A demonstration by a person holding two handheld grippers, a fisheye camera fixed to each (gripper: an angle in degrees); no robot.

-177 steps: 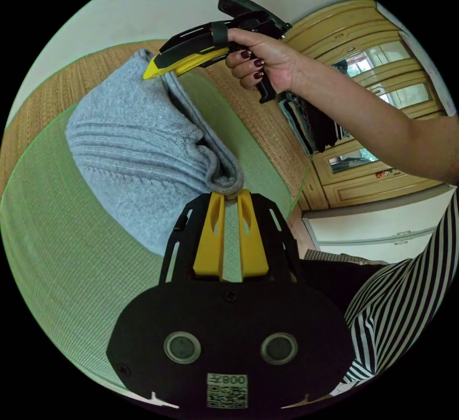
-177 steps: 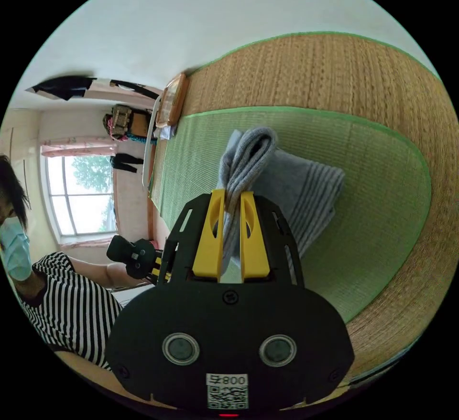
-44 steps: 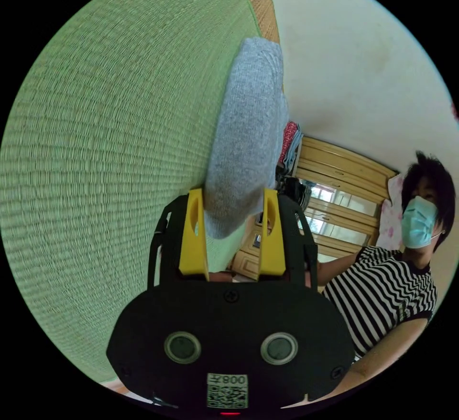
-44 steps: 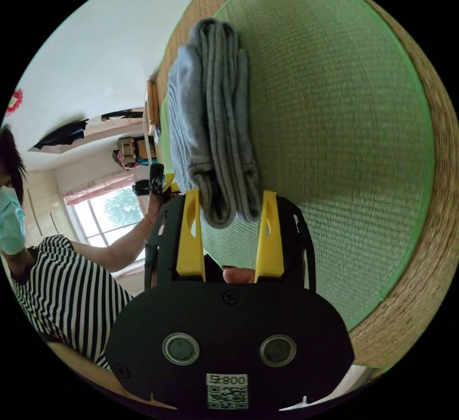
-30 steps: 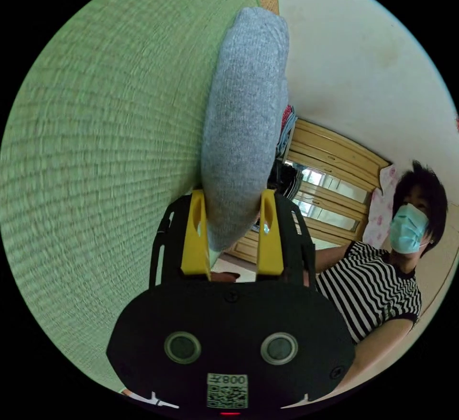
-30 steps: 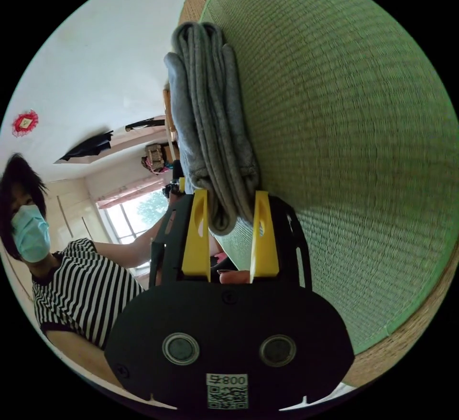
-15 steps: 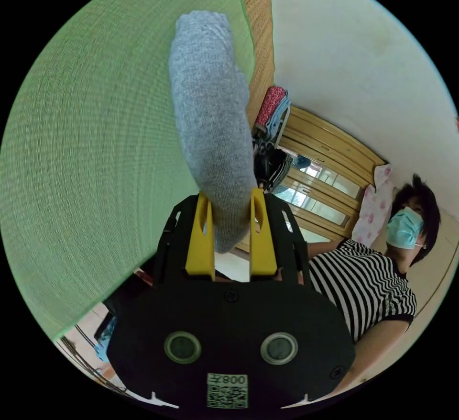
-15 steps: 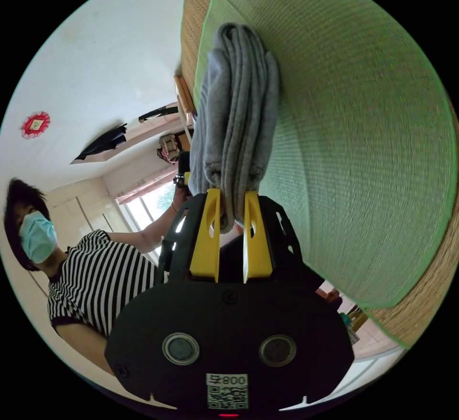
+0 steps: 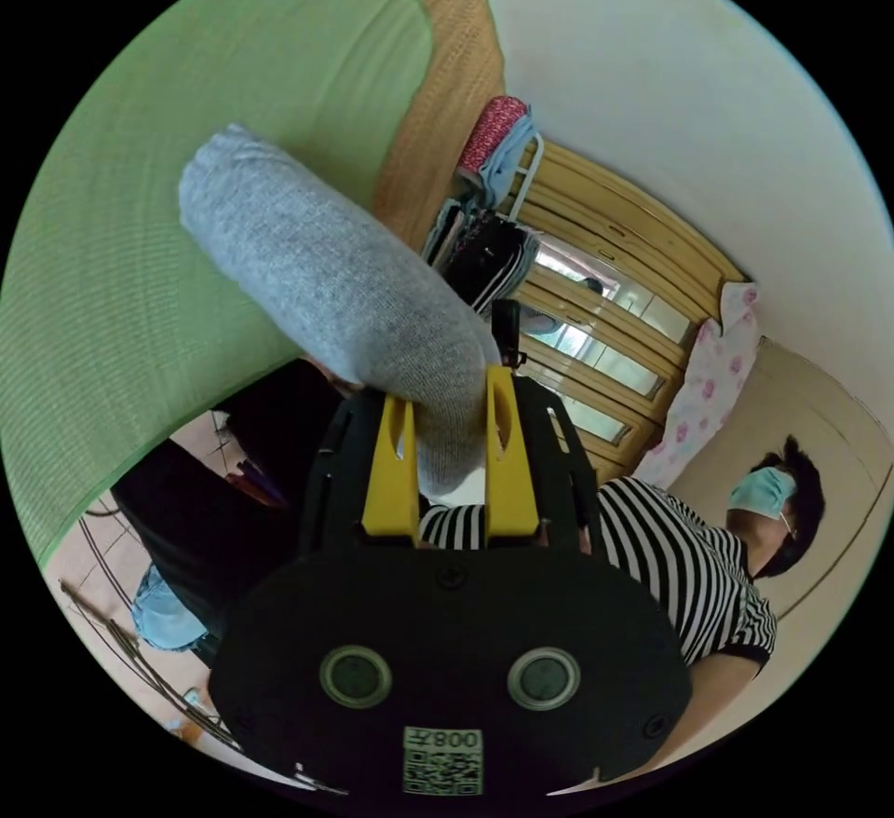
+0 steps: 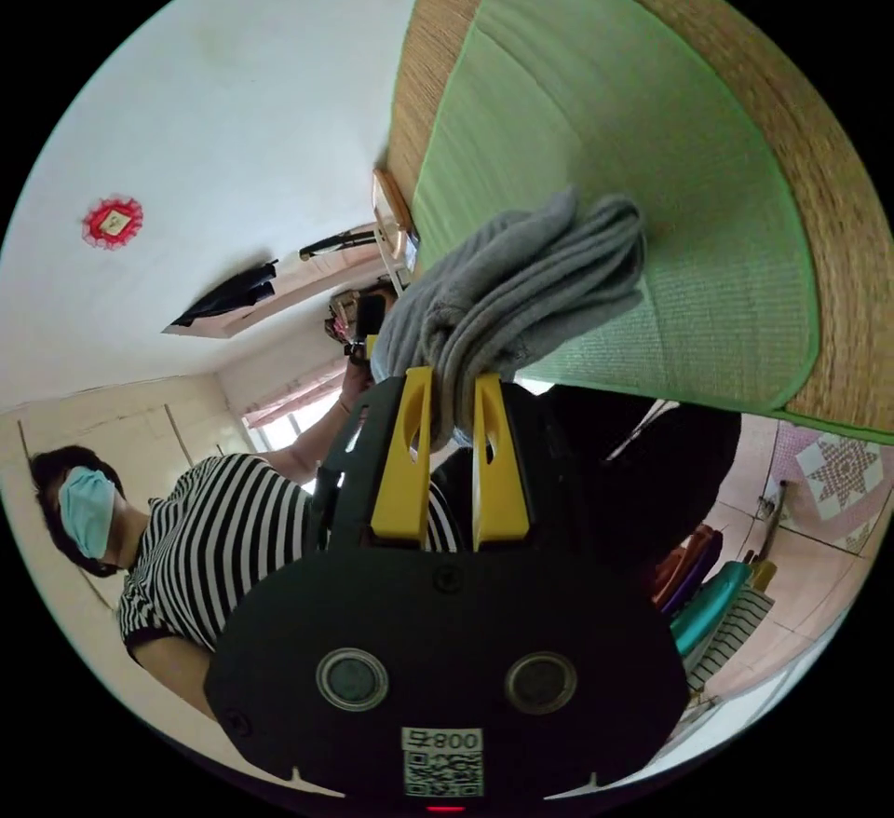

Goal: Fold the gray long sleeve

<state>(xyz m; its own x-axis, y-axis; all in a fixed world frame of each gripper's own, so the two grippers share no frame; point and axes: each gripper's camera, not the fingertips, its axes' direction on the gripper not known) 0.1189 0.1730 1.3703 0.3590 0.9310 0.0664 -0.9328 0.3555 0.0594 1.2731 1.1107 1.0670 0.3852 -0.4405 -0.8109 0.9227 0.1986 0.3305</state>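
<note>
The gray long sleeve point(image 9: 326, 282) is folded into a thick bundle and held up off the green mat point(image 9: 140, 203). My left gripper point(image 9: 445, 389) is shut on one end of it, the smooth folded side facing the left gripper view. In the right gripper view my right gripper point(image 10: 445, 389) is shut on the other end, where the stacked layers of the gray long sleeve point(image 10: 521, 282) fan out above the jaws. The bundle hangs between the two grippers, past the edge of the green mat point(image 10: 633, 156).
The mat lies on a woven straw surface point(image 10: 792, 156). A person in a striped shirt point(image 9: 689, 566) holds both grippers. A wooden wardrobe point(image 9: 615, 296) with hanging clothes point(image 9: 480, 245) stands behind. Hangers and cloth point(image 10: 717, 604) sit low beside the bed, over tiled floor point(image 9: 93, 557).
Both jaw pairs closed from wide apart onto the ends of the bundle. The bundle has since been lifted off the mat and carried toward the mat's edge; both cameras swung, showing floor.
</note>
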